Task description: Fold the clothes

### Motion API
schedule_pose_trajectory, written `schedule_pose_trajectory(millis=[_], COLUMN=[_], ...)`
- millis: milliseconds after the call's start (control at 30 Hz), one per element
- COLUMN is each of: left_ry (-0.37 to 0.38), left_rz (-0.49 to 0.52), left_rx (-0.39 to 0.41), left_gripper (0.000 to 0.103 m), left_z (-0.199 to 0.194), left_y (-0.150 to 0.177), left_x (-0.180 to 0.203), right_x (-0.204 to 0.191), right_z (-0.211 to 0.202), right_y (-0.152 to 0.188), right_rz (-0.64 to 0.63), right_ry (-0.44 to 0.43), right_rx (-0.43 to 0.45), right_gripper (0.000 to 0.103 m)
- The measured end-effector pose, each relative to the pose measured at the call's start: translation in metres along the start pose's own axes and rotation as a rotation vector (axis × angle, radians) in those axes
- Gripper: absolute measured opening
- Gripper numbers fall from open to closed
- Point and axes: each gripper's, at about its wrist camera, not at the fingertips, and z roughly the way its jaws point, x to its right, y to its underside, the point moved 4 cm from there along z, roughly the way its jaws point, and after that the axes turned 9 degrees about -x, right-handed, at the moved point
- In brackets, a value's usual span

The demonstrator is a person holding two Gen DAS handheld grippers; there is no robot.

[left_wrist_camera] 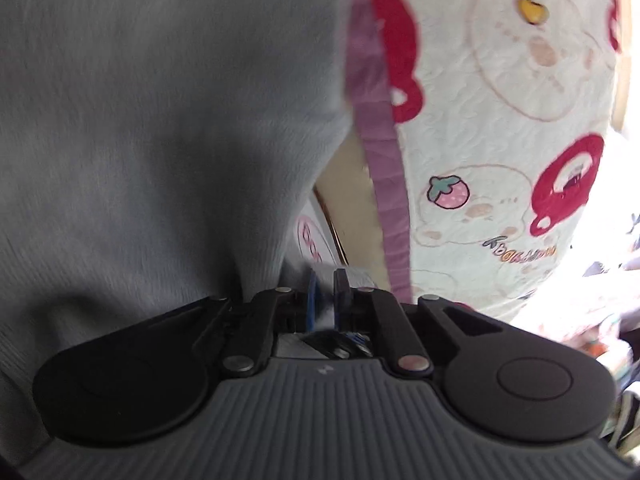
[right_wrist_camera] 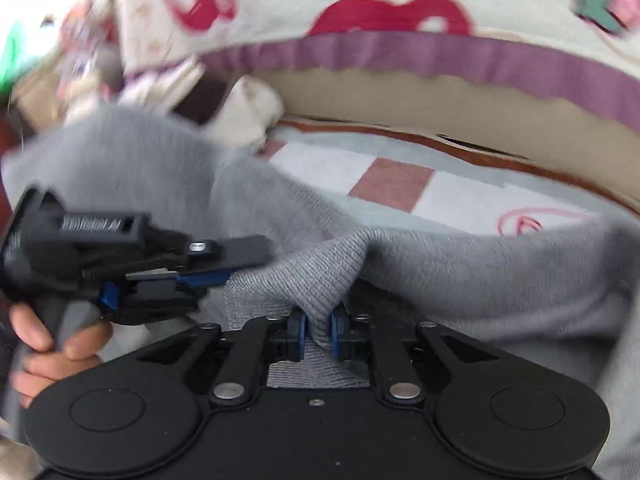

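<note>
A grey knit garment [right_wrist_camera: 460,272] hangs stretched between my two grippers above the bed. My right gripper [right_wrist_camera: 318,328] is shut on a bunched fold of its edge. My left gripper [left_wrist_camera: 326,296] is shut on a thin bit of the same grey garment [left_wrist_camera: 160,120], which fills the left half of the left wrist view. The left gripper also shows in the right wrist view [right_wrist_camera: 224,268], held in a hand at the left, its fingers pinching the cloth.
A white quilt with red prints and a purple border [left_wrist_camera: 500,120] lies ahead; it also shows in the right wrist view [right_wrist_camera: 400,52]. Below is a checked pink and white sheet [right_wrist_camera: 392,184]. Blurred clutter sits at the far left [right_wrist_camera: 80,48].
</note>
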Motion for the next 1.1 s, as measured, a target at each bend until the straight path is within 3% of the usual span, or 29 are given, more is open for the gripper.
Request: schedule_pose_trajectory(millis=[67,100,167,267,333,367,400,533,600,667,700,800,867,933,1033,1100], left_ry=[-0.003,0.001,0.015,0.03,-0.039,-0.061,-0.076,-0.14,-0.284,-0.504,-0.549,-0.556,-0.525,-0.529,-0.544,-0.545], left_rz=[0.122,0.184,0.313,0.439,0.399,0.398,0.403,0.416,0.44,0.521,0.561,0.572,0.578,0.616,0.671,0.68], left_rx=[0.012,0.009,-0.023,-0.12,-0.122,-0.126,-0.134,-0.115,-0.071,-0.033,-0.029,-0.054,-0.049,-0.037,-0.03,-0.041], left_gripper=[0.013,0.026,0.04,0.045,0.039,0.014,0.002,0.002,0.005,0.014,0.017,0.025,0.032,0.039,0.042,0.047], left_z=[-0.013,-0.019,-0.019,-0.003,0.013,0.019,0.023,0.032,0.035,0.042,0.043,0.044,0.041,0.042,0.046,0.052], left_y=[-0.004,-0.003,0.003,0.017,0.021,0.022,0.022,0.02,0.016,0.017,0.019,0.023,0.025,0.026,0.026,0.021], left_x=[0.023,0.035,0.055,0.072,0.063,0.058,0.053,0.048,0.045,0.035,0.03,0.023,0.026,0.033,0.041,0.042], right_x=[0.01,0.016,0.022,0.026,0.027,0.028,0.031,0.043,0.048,0.054,0.058,0.071,0.082,0.098,0.122,0.14], right_z=[-0.013,-0.019,-0.028,-0.037,-0.041,-0.044,-0.046,-0.049,-0.048,-0.048,-0.05,-0.063,-0.075,-0.082,-0.093,-0.101], right_y=[-0.007,-0.012,-0.021,-0.034,-0.039,-0.041,-0.042,-0.051,-0.057,-0.061,-0.063,-0.065,-0.061,-0.054,-0.043,-0.035], right_rz=[0.095,0.146,0.208,0.257,0.287,0.308,0.336,0.364,0.341,0.324,0.323,0.342,0.334,0.303,0.254,0.247], right_ry=[-0.05,-0.08,-0.118,-0.152,-0.196,-0.229,-0.272,-0.315,-0.267,-0.229,-0.214,-0.179,-0.095,0.058,0.287,0.366], right_rx=[-0.008,-0.013,-0.023,-0.042,-0.06,-0.065,-0.065,-0.01,0.073,0.161,0.206,0.321,0.348,0.308,0.245,0.214], right_gripper=[0.014,0.014,0.014,0.014,0.014,0.014,0.012,0.01,0.01,0.011,0.011,0.022,0.048,0.048,0.048,0.05])
